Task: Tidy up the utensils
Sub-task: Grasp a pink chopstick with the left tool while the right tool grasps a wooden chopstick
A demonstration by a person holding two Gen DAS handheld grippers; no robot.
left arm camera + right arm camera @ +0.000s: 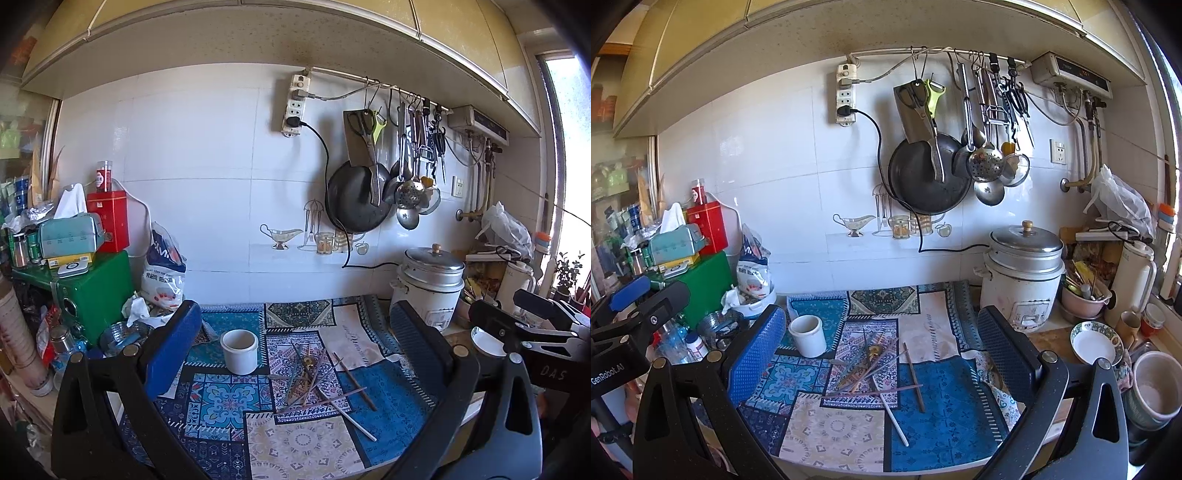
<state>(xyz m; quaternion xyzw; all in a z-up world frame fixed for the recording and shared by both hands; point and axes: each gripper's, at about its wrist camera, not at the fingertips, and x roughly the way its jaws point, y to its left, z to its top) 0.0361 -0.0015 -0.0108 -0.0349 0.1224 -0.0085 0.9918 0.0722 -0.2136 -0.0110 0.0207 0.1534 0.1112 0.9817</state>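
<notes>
2 grippers, both held above the counter with jaws spread wide and nothing between them.

Left wrist view: left gripper [295, 354] frames the patterned cloth [221, 402]. Chopsticks [314, 380] lie in a loose crossed heap on the cloth at centre, well clear of both fingers. Most long axes run roughly 1 to 7 o'clock. 1 white chopstick [351, 417] runs 10 to 4 o'clock, far end toward the cloth's front edge. 1 brown chopstick [354, 382] lies at the heap's 3 o'clock side, also about 11 to 5. White cup [239, 350] stands upright, mouth up, at the heap's 9 o'clock, near but apart. Right gripper's body [532, 332] shows at 3 o'clock in this frame. Rice cooker [430, 284] sits at 1 o'clock from the heap.

Right wrist view: right gripper [882, 354] frames the same cloth [934, 406]. Chopsticks [871, 373] heaped at centre; white chopstick [892, 413] points about 11 to 5, brown chopstick [914, 376] nearly 12 to 6. 1 pinkish stick [875, 391] lies nearly crosswise, 9 to 3. White cup [808, 334] upright at the heap's 10 o'clock. Only here: a patterned bowl [1095, 343] and mugs [1156, 384] at 3 o'clock, plus a pink pot of utensils [1084, 295] beside the rice cooker [1023, 277]. Left gripper's body [639, 310] shows at 9 o'clock.
</notes>
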